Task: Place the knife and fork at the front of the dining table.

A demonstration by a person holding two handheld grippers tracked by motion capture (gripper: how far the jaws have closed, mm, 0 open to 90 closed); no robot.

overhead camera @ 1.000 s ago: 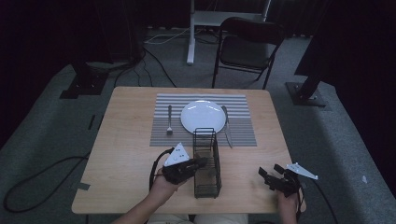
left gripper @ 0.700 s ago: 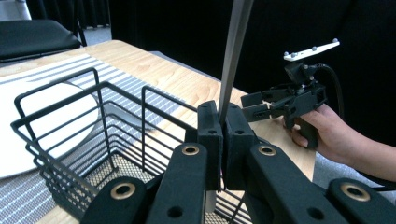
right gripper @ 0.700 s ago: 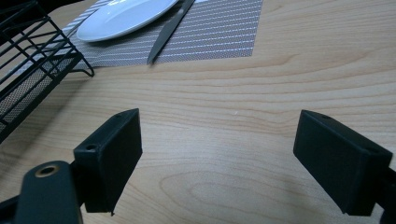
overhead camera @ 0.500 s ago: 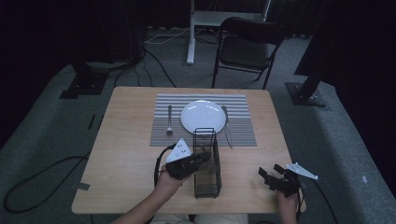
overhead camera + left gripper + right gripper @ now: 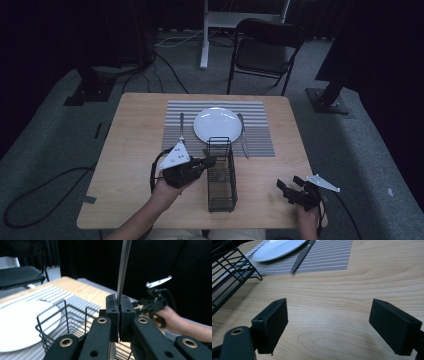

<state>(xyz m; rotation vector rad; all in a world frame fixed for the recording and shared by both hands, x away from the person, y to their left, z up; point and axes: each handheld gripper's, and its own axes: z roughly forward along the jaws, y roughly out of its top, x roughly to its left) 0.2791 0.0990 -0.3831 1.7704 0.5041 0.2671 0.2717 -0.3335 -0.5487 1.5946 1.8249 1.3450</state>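
Observation:
My left gripper [image 5: 209, 161] is shut on a slim metal utensil [image 5: 123, 267], whose handle rises straight up from between the jaws in the left gripper view. It hovers at the left rim of a black wire basket [image 5: 222, 200] [image 5: 53, 315] that stands on the wooden table [image 5: 130, 150]. The utensil's lower end is hidden behind the jaws, so I cannot tell what kind it is. My right gripper [image 5: 289, 186] [image 5: 329, 325] rests low over the table's front right corner, open, with bare wood between its pads.
A white plate [image 5: 217, 124] [image 5: 277, 250] lies on a striped placemat [image 5: 260, 142], a fork [image 5: 181, 125] to its left and a knife [image 5: 243, 136] [image 5: 300, 257] to its right. A folding chair [image 5: 265, 50] stands beyond the table.
The left gripper has carried the utensil forward, away from the person, along the basket's left side. The right gripper has stayed in place.

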